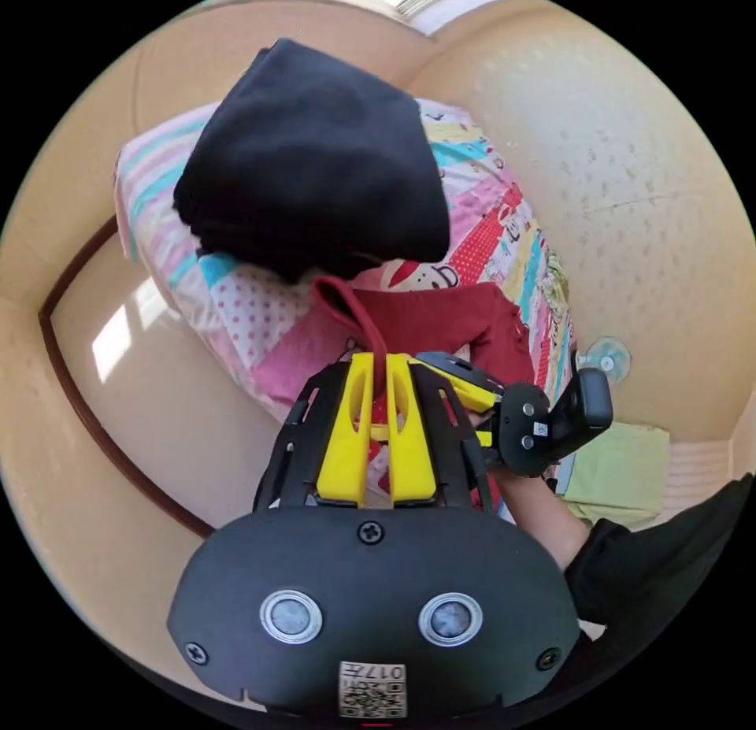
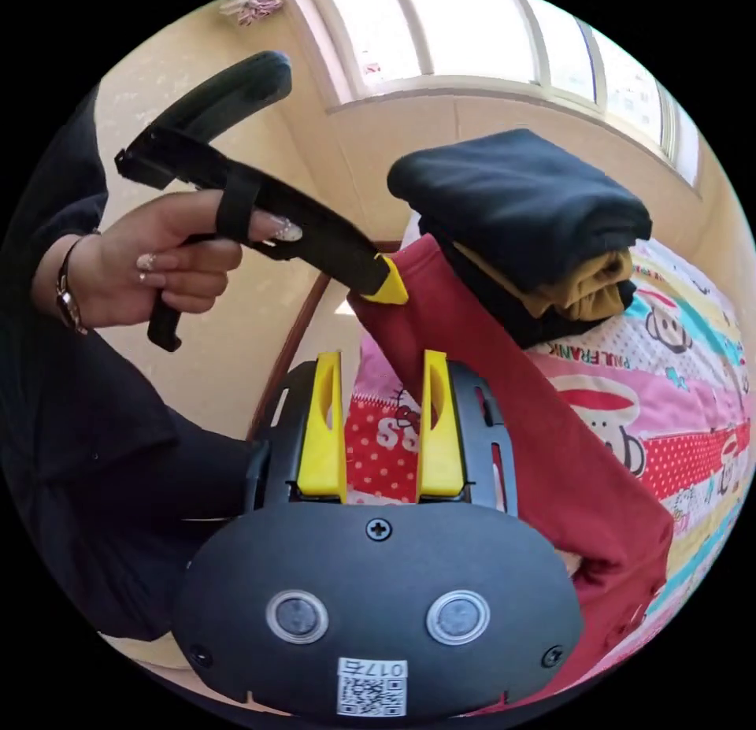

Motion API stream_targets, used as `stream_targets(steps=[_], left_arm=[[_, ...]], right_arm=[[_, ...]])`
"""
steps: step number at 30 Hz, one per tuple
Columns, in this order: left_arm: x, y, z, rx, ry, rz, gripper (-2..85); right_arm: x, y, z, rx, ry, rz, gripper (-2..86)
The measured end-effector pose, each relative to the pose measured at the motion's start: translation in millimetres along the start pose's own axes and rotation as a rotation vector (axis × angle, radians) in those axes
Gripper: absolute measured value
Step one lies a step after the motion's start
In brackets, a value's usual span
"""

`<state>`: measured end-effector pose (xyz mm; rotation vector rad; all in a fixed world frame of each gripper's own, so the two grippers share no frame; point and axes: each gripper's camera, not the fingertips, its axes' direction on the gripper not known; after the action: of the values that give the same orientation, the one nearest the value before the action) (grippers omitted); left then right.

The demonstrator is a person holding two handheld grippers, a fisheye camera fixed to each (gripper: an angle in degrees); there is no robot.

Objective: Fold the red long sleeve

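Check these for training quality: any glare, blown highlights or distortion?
Left gripper view: strong fisheye bending, and a bright sunlit patch on the glossy cream floor. Right gripper view: the window is blown out white; the folded black garment stays sharp.

Red long sleeve point(image 2: 504, 415) — edge lifted, rest on patchwork quilt point(image 2: 693, 415).

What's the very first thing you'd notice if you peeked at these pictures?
Probably the bright red long-sleeve shirt lifted off the colourful patchwork cartoon quilt, its edge pinched in the yellow fingers of the left gripper. Just behind it on the quilt sits a tall stack of folded black clothes with one mustard-yellow piece peeking out. The right gripper hangs open, holding nothing.
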<state>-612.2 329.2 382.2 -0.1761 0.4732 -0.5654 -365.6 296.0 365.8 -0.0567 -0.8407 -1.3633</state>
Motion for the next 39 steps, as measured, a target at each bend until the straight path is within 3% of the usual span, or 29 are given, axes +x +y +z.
stream_targets(steps=[2,3,7,9,12,16,18,20,23,25,30,33,36,39], left_arm=[[26.8,-8.0,-19.6,0.078,0.008,0.164,3.6],[33.4,-8.4,-25.9,0.116,0.002,0.202,3.8],[64.8,3.2,-67.0,0.457,0.047,0.381,4.5],[75.7,0.1,-59.9,0.442,0.066,0.417,3.9],[95.8,-8.9,-20.3,0.261,0.087,0.462,6.3],[123.2,1.7,38.4,0.146,0.141,0.547,6.8],[135.0,8.2,69.0,0.089,0.156,0.595,7.5],[148.4,17.5,113.7,-0.027,0.129,0.631,8.5],[158.9,33.6,156.9,-0.136,0.09,0.658,9.8],[165.1,44.6,175.5,-0.19,0.049,0.677,10.4],[180.7,72.0,211.0,-0.334,-0.063,0.688,11.4],[183.0,90.9,250.1,-0.569,-0.157,0.629,12.4],[199.0,101.9,249.5,-0.545,-0.208,0.664,9.7],[208.7,99.2,235.3,-0.579,-0.154,0.648,3.8]], right_arm=[[7.2,-0.5,-32.4,0.11,0.216,0.097,5.9],[13.3,2.0,-43.3,0.152,0.221,0.123,5.3],[95.1,44.5,-134.1,0.519,0.026,0.372,3.3],[128.6,69.8,-175.8,0.645,0.032,0.42,3.2],[174.5,131.9,-247.9,0.842,0.163,0.536,3.2],[196.1,271.1,-304.3,1.008,0.431,0.828,3.2],[192.6,336.3,-300.3,0.96,0.567,0.993,3.4],[195.8,420.9,-273.5,0.748,0.71,1.242,3.7],[210.0,517.1,-231.3,0.533,0.65,1.535,4.8],[210.1,550.5,-223.8,0.454,0.577,1.605,6.5],[148.6,547.7,-256.9,0.265,0.639,1.46,11.2],[93.2,556.4,-239.0,0.021,0.609,1.453,12.0],[50.7,585.6,-187.0,-0.275,0.431,1.469,11.3],[21.6,594.9,-189.5,-0.272,0.38,1.417,7.0]])
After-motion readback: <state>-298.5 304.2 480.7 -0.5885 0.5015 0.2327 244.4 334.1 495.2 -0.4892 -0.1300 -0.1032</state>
